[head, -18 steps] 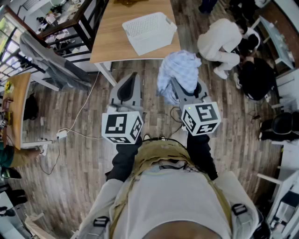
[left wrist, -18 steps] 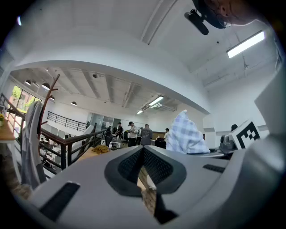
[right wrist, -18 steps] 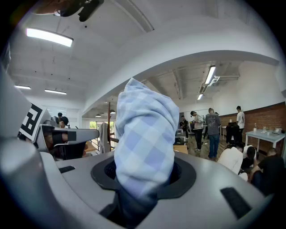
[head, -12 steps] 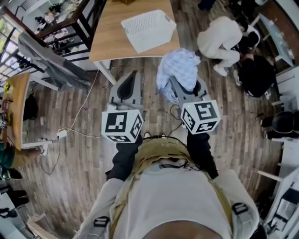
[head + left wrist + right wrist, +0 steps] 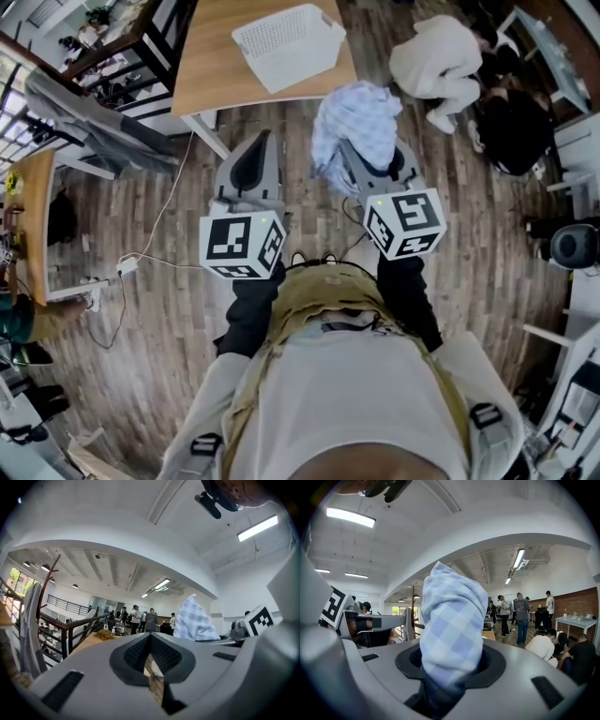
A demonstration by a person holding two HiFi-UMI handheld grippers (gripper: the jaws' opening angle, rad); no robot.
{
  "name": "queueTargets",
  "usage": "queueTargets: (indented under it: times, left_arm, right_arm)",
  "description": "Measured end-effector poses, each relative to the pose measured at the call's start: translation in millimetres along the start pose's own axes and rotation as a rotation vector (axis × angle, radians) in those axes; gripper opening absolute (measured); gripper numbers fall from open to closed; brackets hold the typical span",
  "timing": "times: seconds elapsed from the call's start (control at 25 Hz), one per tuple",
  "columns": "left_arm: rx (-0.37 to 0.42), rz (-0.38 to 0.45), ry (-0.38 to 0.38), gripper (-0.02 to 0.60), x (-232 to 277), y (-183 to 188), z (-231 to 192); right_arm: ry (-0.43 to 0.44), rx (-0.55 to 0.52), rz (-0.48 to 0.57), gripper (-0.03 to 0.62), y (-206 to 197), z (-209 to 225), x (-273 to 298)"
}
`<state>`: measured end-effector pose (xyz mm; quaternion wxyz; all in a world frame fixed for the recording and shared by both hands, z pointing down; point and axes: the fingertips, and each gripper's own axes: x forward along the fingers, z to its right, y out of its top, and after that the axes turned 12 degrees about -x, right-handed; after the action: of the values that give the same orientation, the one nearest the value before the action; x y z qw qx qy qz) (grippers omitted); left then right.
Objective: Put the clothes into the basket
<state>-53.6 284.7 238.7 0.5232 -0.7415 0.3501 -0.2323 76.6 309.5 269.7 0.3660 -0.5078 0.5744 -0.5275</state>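
A white slatted basket (image 5: pixel 286 45) stands on a wooden table (image 5: pixel 216 75) ahead of me. My right gripper (image 5: pixel 367 167) is shut on a light blue checked cloth (image 5: pixel 354 120), which bunches up above its jaws over the floor, short of the table's edge. In the right gripper view the cloth (image 5: pixel 452 620) rises from between the jaws of the right gripper (image 5: pixel 450 667) and fills the middle. My left gripper (image 5: pixel 253 155) is held beside it, level with it, jaws together and holding nothing. In the left gripper view the left gripper (image 5: pixel 150 641) points at the table, with the cloth (image 5: pixel 199 620) at the right.
Two people (image 5: pixel 441 61) crouch on the wooden floor at the right of the table. A rack with a grey coat (image 5: pixel 94 117) stands at the left. A white cable (image 5: pixel 155 239) trails over the floor by the table leg (image 5: pixel 211 141).
Both grippers have moved a little up and forward with the cloth still held. The table and basket have slid towards the head view's top edge.
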Motion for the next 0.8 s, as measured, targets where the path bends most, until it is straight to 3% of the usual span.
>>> queueTargets:
  times: [0.8]
  left_arm:
    - [-0.020, -0.054, -0.009, 0.002, -9, -19, -34]
  right_arm:
    - [-0.003, 0.044, -0.018, 0.184, -16, -33, 20]
